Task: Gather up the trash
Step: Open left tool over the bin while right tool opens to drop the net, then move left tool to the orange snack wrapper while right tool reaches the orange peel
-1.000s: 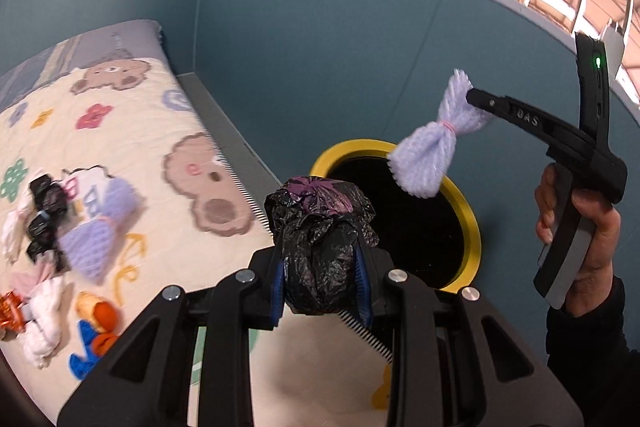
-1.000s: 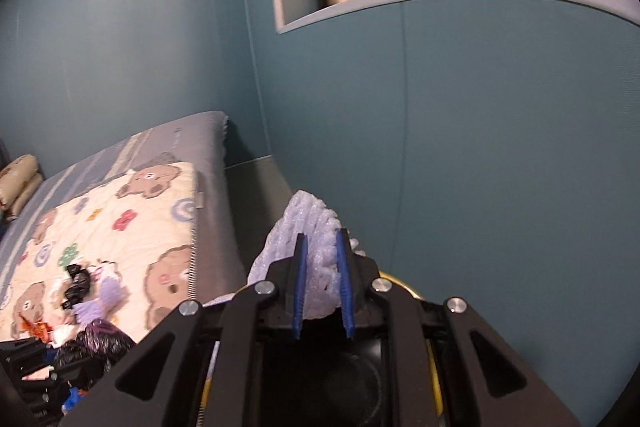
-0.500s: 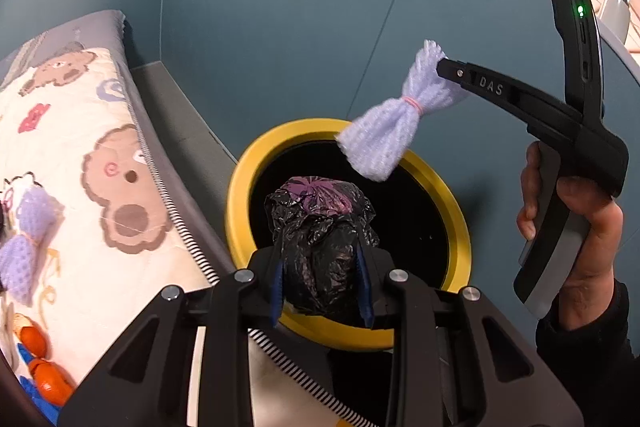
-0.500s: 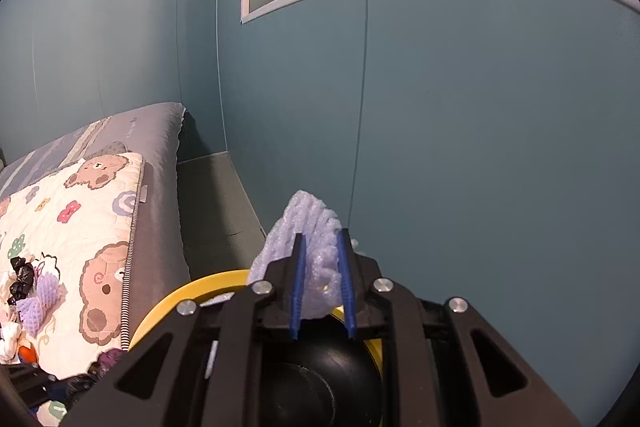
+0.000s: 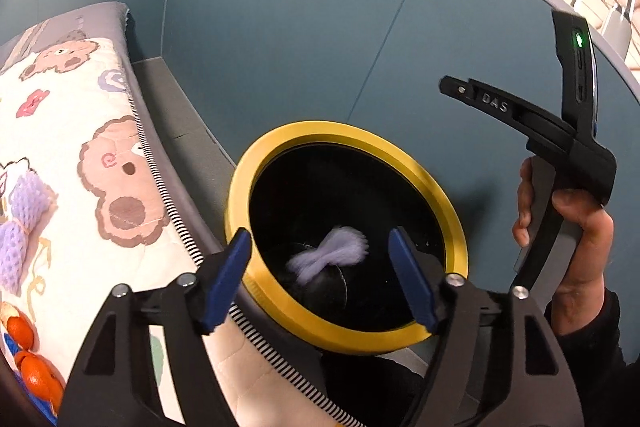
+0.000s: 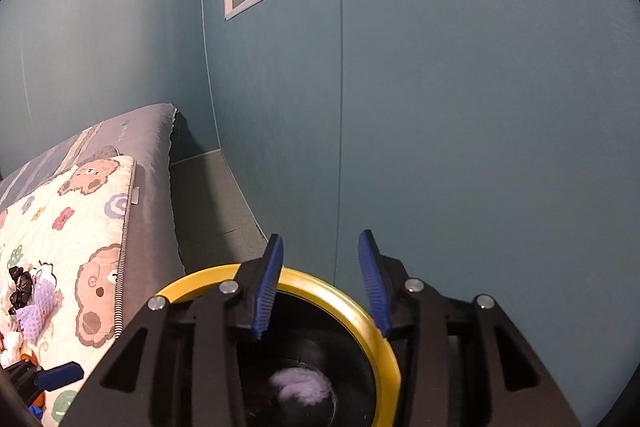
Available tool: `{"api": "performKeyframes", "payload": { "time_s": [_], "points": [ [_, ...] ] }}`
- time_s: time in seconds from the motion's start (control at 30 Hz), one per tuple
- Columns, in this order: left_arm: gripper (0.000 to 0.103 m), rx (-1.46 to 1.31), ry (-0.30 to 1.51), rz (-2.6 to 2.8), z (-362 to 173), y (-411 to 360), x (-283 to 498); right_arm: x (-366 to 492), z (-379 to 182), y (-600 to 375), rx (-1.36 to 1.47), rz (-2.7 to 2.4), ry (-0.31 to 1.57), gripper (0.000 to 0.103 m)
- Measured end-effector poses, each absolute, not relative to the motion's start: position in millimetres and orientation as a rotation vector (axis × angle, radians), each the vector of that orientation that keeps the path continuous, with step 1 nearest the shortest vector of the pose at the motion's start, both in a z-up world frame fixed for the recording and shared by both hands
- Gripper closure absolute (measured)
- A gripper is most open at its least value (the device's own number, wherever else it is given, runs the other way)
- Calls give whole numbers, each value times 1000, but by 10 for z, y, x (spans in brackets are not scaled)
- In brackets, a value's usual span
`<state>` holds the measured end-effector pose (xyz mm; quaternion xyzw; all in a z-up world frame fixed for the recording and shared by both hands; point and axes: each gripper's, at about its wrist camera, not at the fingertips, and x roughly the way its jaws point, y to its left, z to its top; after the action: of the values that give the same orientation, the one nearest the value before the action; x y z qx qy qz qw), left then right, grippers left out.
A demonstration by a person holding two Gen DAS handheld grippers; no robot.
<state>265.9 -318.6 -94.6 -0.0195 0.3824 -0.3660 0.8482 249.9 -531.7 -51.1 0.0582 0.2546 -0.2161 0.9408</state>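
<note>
Both pieces of trash are now released from the jaws, which have just been opening.

At the largest, the yellow-rimmed bin (image 5: 448, 203) is seen beside the bear-print quilt (image 5: 72, 131). Above it the left gripper (image 5: 320, 279) and the right gripper (image 6: 320, 287) are held open, with nothing between the pads. The purple foam net (image 5: 328, 253) is blurred inside the bin; the black bag cannot be made out in the dark interior.

We see both tongs, left tongs (image 5: 320, 275) and right tongs (image 6: 320, 283), in matte black plastic with blue ribbed pads, silver screws, raised "DAS" lettering, a green LED, and a dark sleeve (image 5: 592, 367).
</note>
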Motion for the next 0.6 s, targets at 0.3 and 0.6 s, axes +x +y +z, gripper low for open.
{"api": "performKeyframes", "payload": {
  "time_s": [0.3, 0.6],
  "points": [
    [14, -32, 708, -648, -744, -2793, 2576, 2309, -477, -5129, 147, -359, 525, 52],
    [9, -25, 634, -535, -600, -2265, 2479, 2220, -424, -4634, 116, -259, 525, 40]
  ]
}}
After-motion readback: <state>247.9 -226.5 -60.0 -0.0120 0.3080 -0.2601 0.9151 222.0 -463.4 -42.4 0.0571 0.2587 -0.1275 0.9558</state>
